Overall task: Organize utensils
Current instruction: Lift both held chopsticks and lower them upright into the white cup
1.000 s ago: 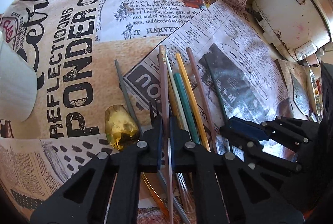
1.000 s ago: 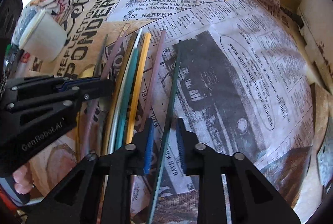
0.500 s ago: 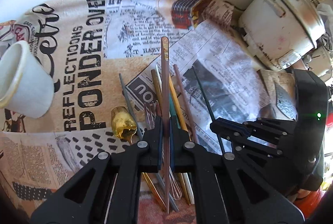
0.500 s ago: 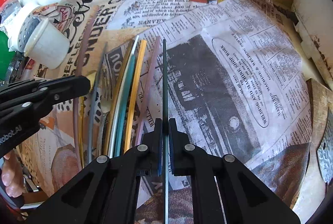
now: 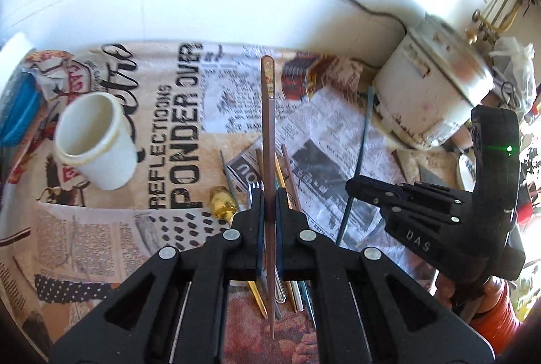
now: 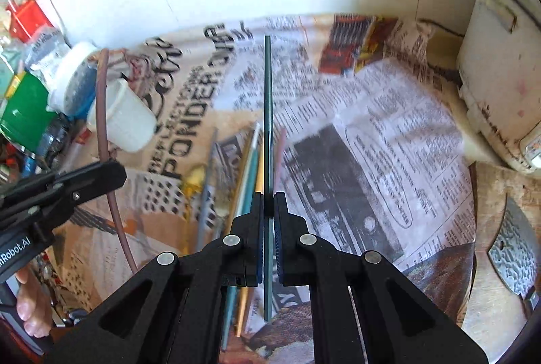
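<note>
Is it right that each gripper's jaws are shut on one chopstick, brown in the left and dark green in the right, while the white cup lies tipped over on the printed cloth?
Not quite: the white cup stands upright on the printed cloth, mouth open upward, as the left wrist view shows. The rest holds: the left gripper clamps the brown chopstick, and the right gripper clamps the dark green chopstick.

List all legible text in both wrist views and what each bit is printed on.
"PONDER OVER" – tablecloth, large black print
"REFLECTIONS" – tablecloth, beside it
"DAS" – body of the right gripper, seen in the left wrist view
"nRobot.AI" – body of the left gripper, seen in the right wrist view, start cut off
Newspaper columns on the tablecloth, the red script logo and the green container label: too small or blurred to read.
</note>
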Available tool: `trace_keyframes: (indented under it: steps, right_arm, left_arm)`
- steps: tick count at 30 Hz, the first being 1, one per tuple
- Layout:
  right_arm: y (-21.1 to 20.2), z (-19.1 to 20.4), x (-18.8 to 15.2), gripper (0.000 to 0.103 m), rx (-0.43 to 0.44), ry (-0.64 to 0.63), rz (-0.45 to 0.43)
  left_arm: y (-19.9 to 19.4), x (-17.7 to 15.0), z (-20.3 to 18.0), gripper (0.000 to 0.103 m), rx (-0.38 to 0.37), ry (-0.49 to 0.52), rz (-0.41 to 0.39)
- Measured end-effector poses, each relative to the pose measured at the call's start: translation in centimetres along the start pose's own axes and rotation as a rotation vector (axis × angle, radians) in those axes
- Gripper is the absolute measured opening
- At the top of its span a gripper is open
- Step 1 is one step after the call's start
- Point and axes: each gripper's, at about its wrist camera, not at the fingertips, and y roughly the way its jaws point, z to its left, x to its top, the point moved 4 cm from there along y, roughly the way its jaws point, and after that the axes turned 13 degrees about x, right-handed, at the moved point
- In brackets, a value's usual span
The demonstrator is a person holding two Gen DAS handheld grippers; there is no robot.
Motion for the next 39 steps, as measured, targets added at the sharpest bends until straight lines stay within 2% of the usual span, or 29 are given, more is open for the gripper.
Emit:
trace_keyframes:
  steps: [11, 20, 31, 39]
  right_arm:
    - [-3.0, 5.0, 3.8, 0.005, 0.053, -0.091, -0.122]
    - [-3.6, 9.9, 7.2, 0.005, 0.101, -0.161, -0.196]
    - [-2.7, 15.0, 10.6, 0.005, 0.15, -0.198, -0.255]
    - [-0.1, 17.4, 11.8, 0.005, 0.175, -0.208, -0.243]
  left_arm:
    - [-5.5, 2.5, 4.6, 0.004, 0.038, -0.07, -0.146]
    - [-7.9, 5.9, 9.4, 0.004, 0.124, -0.098, -0.255]
    - [-7.7, 10.7, 15.7, 0.004, 0.168, -0.155, -0.333]
    - [-5.4, 13.6, 18.7, 0.004, 0.193, -0.168, -0.361]
